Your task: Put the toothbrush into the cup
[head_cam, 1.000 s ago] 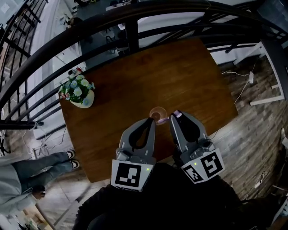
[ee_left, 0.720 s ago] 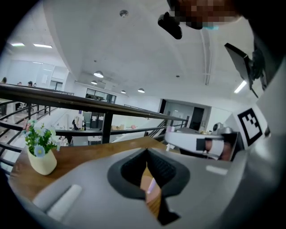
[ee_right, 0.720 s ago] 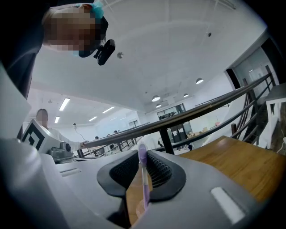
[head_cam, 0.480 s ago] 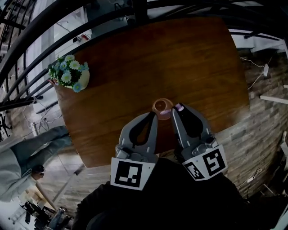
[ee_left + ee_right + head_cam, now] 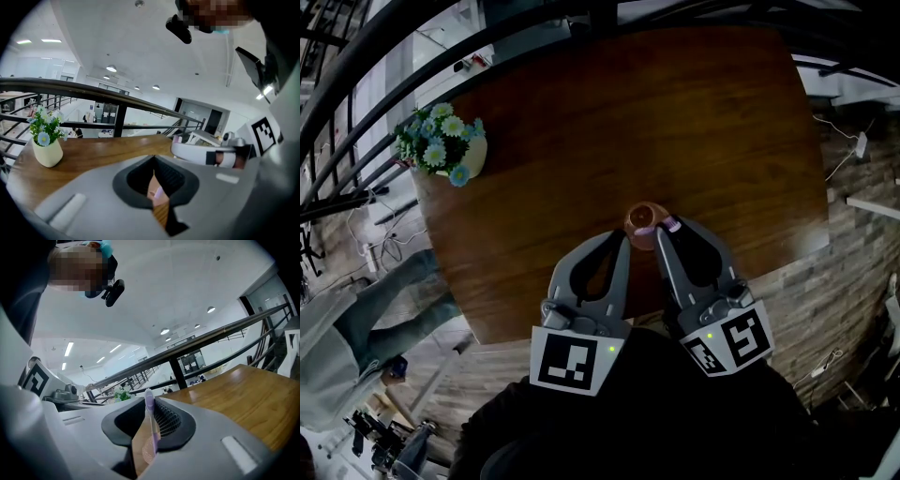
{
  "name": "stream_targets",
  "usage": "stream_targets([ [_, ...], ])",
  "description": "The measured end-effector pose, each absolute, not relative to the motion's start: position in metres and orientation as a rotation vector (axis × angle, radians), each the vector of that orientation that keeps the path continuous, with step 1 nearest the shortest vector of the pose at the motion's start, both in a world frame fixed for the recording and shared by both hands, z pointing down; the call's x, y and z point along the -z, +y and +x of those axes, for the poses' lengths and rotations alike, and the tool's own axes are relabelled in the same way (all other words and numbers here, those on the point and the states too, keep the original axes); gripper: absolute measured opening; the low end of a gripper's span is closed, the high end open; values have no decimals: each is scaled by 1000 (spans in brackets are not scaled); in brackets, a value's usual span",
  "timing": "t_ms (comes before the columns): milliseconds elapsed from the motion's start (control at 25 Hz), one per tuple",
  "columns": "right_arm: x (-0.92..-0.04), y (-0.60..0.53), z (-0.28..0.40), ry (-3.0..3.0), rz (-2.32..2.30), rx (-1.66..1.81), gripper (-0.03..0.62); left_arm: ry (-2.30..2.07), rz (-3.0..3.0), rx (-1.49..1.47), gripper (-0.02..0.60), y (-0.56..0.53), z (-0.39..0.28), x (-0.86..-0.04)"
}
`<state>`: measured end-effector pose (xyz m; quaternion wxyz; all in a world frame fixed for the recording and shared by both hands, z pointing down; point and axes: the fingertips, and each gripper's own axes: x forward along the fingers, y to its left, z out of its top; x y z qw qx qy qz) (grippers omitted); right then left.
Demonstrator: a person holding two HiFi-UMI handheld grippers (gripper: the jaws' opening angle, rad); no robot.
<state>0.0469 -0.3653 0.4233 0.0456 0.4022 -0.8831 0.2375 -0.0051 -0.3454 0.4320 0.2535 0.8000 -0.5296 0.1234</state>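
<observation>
The lilac toothbrush stands upright, clamped between the jaws of the right gripper, which are pressed onto its handle. In the head view its pale end lies at the near rim of the pinkish cup; whether any of it is inside the cup cannot be told. The cup stands upright on the wooden table, close to the near edge and about midway along it. The left gripper sits just to the left of the cup with its tip beside the rim; its jaws are drawn together to a thin slit and hold nothing, and the cup and wood show through that slit. A cream vase of blue and white flowers stands by the left edge near the far corner, well apart from the cup. A dark railing runs beyond the far edge. A person in grey stands on the floor off the near left corner.
</observation>
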Motion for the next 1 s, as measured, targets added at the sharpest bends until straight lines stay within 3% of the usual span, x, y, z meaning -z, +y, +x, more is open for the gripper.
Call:
stream_targets([
  [200, -422, -361, 39, -2718, 1197, -730, 117, -1438, 2174, -333, 9, -344, -9, -432],
  [640, -389, -351, 40, -2756, 1268, -641, 118, -1463, 2242, -281, 9, -335, -12, -402],
  [800, -369, -338, 40, -2784, 1312, -573, 104, -1486, 2282, -245, 9, -325, -18, -384],
  [1000, -342, -320, 40, -2808, 1394, -460, 36, -1513, 2348, -184, 9, -310, -25, -360],
])
